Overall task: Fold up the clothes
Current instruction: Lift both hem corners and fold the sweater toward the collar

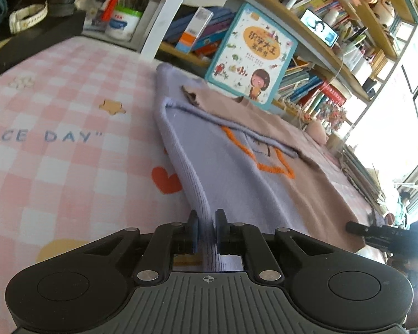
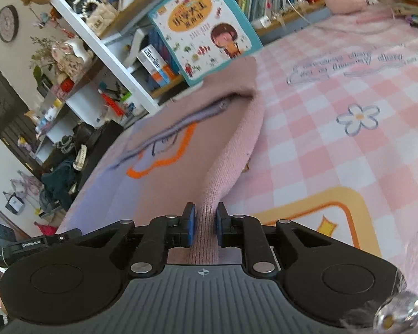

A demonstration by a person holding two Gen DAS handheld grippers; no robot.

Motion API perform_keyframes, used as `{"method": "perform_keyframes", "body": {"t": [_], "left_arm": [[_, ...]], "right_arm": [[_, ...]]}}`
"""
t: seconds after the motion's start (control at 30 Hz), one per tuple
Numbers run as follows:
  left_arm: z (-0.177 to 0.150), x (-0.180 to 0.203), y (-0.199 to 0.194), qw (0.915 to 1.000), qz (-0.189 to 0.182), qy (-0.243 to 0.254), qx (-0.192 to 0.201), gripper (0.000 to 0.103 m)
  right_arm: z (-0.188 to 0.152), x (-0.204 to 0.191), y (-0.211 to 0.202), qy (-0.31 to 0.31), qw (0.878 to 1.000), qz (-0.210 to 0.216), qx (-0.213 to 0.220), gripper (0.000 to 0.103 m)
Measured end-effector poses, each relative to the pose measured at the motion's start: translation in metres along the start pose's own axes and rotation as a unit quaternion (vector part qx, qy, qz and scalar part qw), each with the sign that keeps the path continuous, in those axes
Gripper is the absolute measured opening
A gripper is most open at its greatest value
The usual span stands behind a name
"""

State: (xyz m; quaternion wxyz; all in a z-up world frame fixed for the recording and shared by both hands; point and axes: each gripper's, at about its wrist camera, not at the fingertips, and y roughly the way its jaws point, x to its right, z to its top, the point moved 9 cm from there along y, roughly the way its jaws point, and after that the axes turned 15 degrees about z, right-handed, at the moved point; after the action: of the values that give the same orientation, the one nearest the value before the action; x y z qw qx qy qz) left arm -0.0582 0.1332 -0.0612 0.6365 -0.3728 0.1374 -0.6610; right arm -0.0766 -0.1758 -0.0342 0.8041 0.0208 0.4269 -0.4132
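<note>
Left claw [image 1: 206, 229] pinching sweater [image 1: 237, 167] lavender edge, right claw [image 2: 204, 222] pinching pink edge; sweater stretching ahead, fold incomplete.

Daylight — window [image 1: 398, 128] glare blown out | fisheye-bent edges | slight motion blur

Both wrist views skim low, sharing the sweater [image 1: 237, 167].

I'm looking into a home bedroom, pink checked bedsheet [image 1: 69, 111], crowded bookshelves [image 1: 320, 64], children's book [image 2: 200, 25], wall clock [image 2: 7, 23]
</note>
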Motion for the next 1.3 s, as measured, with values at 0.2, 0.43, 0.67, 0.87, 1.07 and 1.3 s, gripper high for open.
{"method": "perform_keyframes", "body": {"t": [0.2, 0.43, 0.67, 0.87, 1.07, 1.3], "left_arm": [[0.001, 0.006, 0.001, 0.9997, -0.021, -0.006, -0.004, 0.034], [0.004, 0.014, 0.005, 0.9994, -0.036, -0.003, 0.003, 0.046], [0.003, 0.004, 0.006, 0.9999, -0.009, 0.001, 0.009, 0.008], [-0.006, -0.002, 0.002, 0.9966, -0.062, -0.052, -0.020, 0.005], [-0.022, 0.000, -0.025, 0.9872, -0.123, -0.093, -0.042, 0.005], [-0.019, 0.017, -0.050, 0.9769, -0.188, -0.100, -0.024, 0.005]], "right_arm": [[0.004, 0.005, 0.002, 0.007, 1.000, 0.004, 0.007, 0.019], [0.010, 0.006, 0.012, -0.006, 1.000, -0.001, 0.009, 0.019], [0.006, 0.007, 0.006, -0.007, 1.000, 0.009, 0.006, 0.019], [-0.003, 0.002, -0.007, 0.006, 1.000, 0.021, -0.002, 0.010], [-0.012, -0.022, -0.046, 0.022, 0.997, 0.077, 0.013, 0.009], [-0.022, -0.045, -0.075, 0.033, 0.993, 0.110, 0.019, 0.009]]}}
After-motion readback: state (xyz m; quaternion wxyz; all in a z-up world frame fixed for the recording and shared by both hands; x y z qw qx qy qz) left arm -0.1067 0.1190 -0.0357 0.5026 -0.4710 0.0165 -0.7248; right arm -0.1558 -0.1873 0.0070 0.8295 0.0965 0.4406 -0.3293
